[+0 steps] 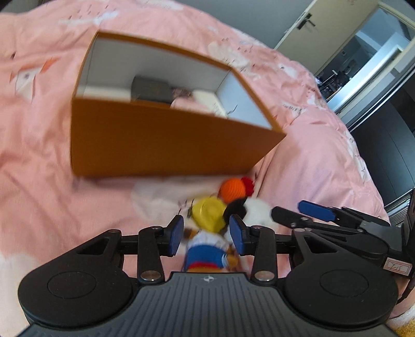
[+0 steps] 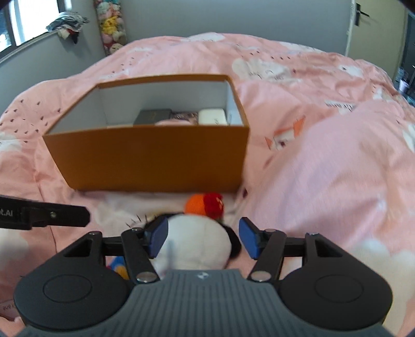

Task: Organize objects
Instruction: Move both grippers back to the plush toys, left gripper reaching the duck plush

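Observation:
An open orange cardboard box [image 1: 168, 140] [image 2: 155, 158] with white inner walls sits on the pink bed. In front of it lie soft toys. One is a small doll with a yellow hat [image 1: 207, 213] and a blue body. My left gripper [image 1: 207, 233] straddles that doll with its blue pads close beside it; a thin gap shows on the left side. A round white plush [image 2: 197, 243] [image 1: 256, 211] with black parts lies between the fingers of my right gripper [image 2: 202, 238] [image 1: 298, 213]; the right pad stands clear of it. An orange ball [image 2: 195, 203] [image 1: 232, 190] with a red tuft lies by the box.
Inside the box lie a dark case [image 2: 153, 116] and a white item [image 2: 211, 116]. The pink duvet [image 2: 324, 181] bulges high on the right. A door [image 1: 306, 23] and a dark doorway lie beyond the bed. Plush toys [image 2: 111, 26] hang in the far corner.

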The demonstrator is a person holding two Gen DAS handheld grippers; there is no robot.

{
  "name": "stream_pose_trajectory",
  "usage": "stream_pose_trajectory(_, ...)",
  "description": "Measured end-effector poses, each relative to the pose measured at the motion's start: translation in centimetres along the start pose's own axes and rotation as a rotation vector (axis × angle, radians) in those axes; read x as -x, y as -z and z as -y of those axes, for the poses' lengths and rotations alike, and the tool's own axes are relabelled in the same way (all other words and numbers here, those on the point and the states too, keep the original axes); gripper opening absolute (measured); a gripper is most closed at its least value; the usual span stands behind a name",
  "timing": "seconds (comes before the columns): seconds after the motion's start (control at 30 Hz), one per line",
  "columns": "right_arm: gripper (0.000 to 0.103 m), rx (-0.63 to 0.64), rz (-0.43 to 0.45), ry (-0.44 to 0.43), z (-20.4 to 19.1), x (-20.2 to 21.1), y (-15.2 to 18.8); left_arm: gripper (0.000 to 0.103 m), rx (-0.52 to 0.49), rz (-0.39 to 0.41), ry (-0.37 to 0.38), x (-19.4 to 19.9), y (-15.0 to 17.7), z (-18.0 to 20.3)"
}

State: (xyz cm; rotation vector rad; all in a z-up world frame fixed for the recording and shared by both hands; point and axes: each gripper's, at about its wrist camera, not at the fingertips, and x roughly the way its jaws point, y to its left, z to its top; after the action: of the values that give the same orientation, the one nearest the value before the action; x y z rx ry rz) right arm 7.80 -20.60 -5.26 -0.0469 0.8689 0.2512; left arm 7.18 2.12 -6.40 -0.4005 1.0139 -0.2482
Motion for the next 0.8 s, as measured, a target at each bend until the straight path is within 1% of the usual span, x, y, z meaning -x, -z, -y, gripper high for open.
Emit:
stream_pose_trajectory(0.13, 0.064, -0.025, -0.052, 0.004, 0.4, -0.1, 1.3, 0.045, 0.024, -0.029, 0.009, -0.3, 0.8, -0.6)
stream_pose_trajectory(0.27, 0.064, -0.032, -0.071, 0.004, 0.6, 0.1, 2.2, 0.045, 0.024, -0.056, 0.034, -0.6, 1.1, -0.6)
stream_pose_trajectory(0.4, 0.064, -0.029, -0.093, -0.009, 0.7, -0.3, 2.4, 0.048, -0.01, -0.106, 0.024, -1.2, 1.5, 0.1)
stream_pose_trajectory(0.53, 0.064, -0.013, -0.116, -0.024, 0.4, -0.9, 2.6, 0.052, -0.068, -0.123, 0.011, -1.3, 1.9, 1.2)
stream_pose_trajectory(0.63, 0.064, -0.012, -0.121, -0.03, 0.4, -1.1, 2.7, 0.052, -0.105, -0.148, 0.0, -2.1, 2.1, 2.1)
stream_pose_trajectory(0.73, 0.064, -0.015, -0.125, -0.037, 0.5, -1.2, 2.6, 0.052, -0.154, -0.18, -0.018, -3.3, 2.5, 3.1)
stream_pose_trajectory(0.8, 0.065, -0.017, -0.128, -0.04, 0.6, -1.3, 2.7, 0.052, -0.192, -0.18, -0.055, -3.9, 2.6, 3.7)
